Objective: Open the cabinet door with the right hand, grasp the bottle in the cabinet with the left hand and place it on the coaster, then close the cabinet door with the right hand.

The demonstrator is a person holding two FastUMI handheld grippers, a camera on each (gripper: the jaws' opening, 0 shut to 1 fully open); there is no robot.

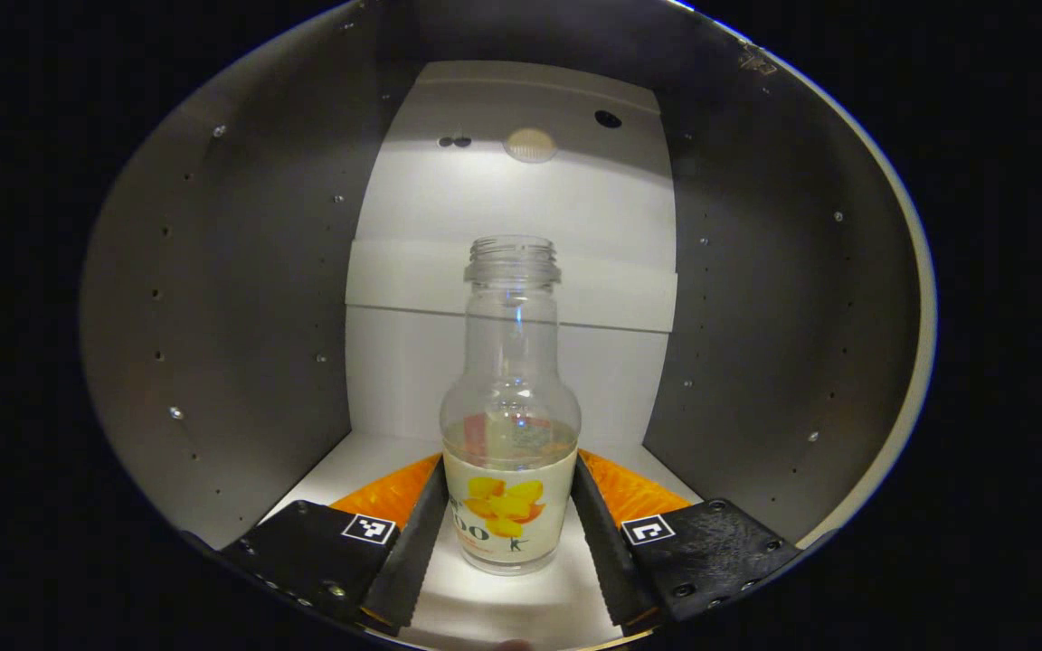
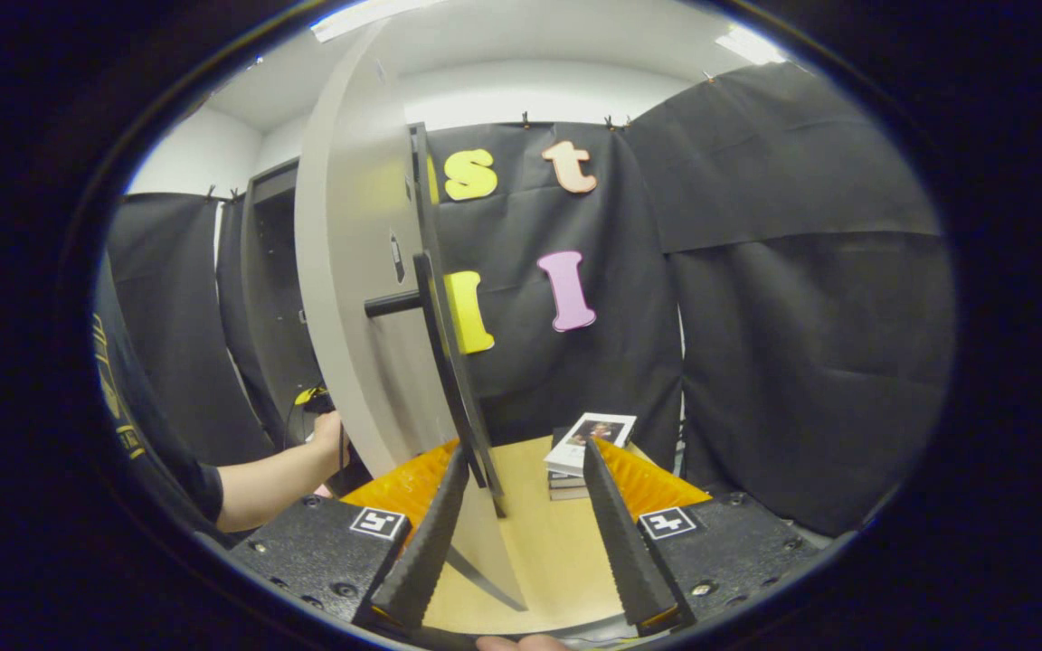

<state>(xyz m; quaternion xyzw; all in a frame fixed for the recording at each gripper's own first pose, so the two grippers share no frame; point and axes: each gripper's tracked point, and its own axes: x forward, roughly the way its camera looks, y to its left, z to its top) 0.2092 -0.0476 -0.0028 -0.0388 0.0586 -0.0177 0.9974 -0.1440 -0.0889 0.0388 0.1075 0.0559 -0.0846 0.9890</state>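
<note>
- Stood open: cabinet, its grey side walls flanking the left tongs on both sides, its pale back panel straight ahead of them, its white floor under them.
- Swung wide: cabinet door, seen nearly edge-on just ahead and left of the right tongs; dark bar handle running down to a point just ahead of the left finger, between the two fingers' tips or close beside them; contact not discernible.
- Judged: door-opening step done; bottle grasp in hand, with the left tongs reached into the cabinet.
- Stood upright on the cabinet floor, between the left tongs' fingers: bottle, clear, capless, labelled around its lower body.
- Spread apart, the left tongs, one finger on each side of the bottle's labelled base, both very close to it; no sure press on the glass visible, so taken as not yet clamped.
- Spread apart too, the right tongs, gripping nothing that could be made out.
- Inside the bottle: nothing certain; a faint line near the shoulder, either a little liquid or the label's top edge, not tellable.
- Inside the cabinet besides the bottle: nothing else seen.
- Called for next, by judgement: closing the left fingers squarely on the lower body, then a level lift and straight withdrawal clear of the side walls, toward the coaster.
- Lay ahead of the right tongs, on the wooden bench: small stack of books.
</note>
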